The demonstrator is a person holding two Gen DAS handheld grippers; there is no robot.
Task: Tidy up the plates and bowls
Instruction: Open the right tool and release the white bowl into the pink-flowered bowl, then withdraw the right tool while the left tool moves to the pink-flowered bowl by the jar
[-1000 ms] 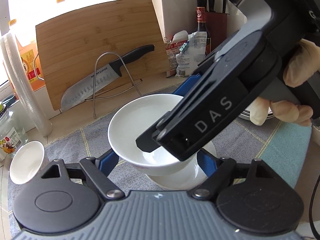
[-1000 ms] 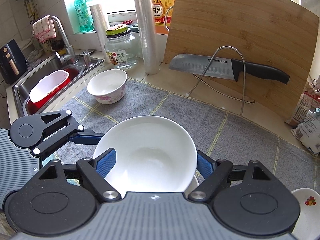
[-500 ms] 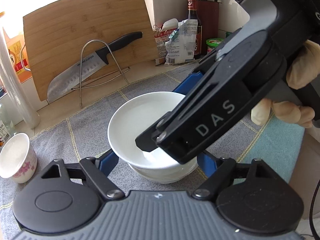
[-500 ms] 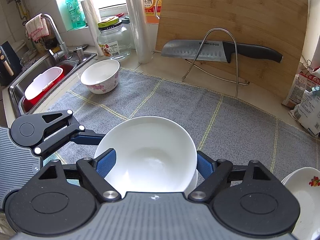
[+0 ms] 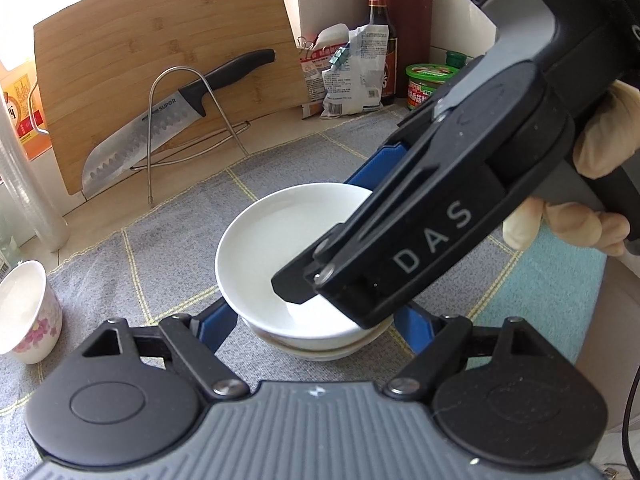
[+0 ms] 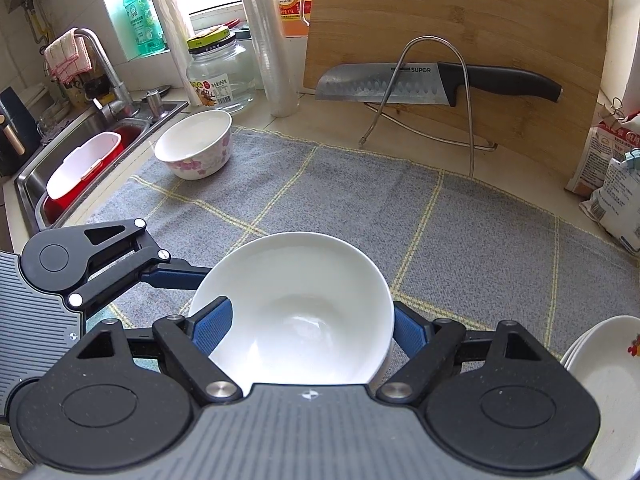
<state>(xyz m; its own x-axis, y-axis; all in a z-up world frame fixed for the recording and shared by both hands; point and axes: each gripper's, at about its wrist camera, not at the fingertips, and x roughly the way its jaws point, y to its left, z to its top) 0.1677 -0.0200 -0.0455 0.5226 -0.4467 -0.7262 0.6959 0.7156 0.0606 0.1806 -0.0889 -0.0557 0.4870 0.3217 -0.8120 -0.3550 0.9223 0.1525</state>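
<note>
Upright, mouth up, white bowl point(image 6: 296, 304) — apparently nested on another — between right gripper point(image 6: 308, 328) pads.

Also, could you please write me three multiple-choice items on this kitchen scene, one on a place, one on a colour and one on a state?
1. Where does the knife rest? A in a drawer; B on the wire stand against the cutting board; C inside a bowl.
2. What colour are the flowers on the small bowl near the sink? A pink; B blue; C black.
3. How is the white bowl in the right gripper? A upside down; B on its side; C upright, atop another white dish.
Answers: 1 B, its blade lies across the stand's loop; 2 A, pink blossoms show on its side; 3 C, its hollow faces up and a rim shows beneath.
</note>
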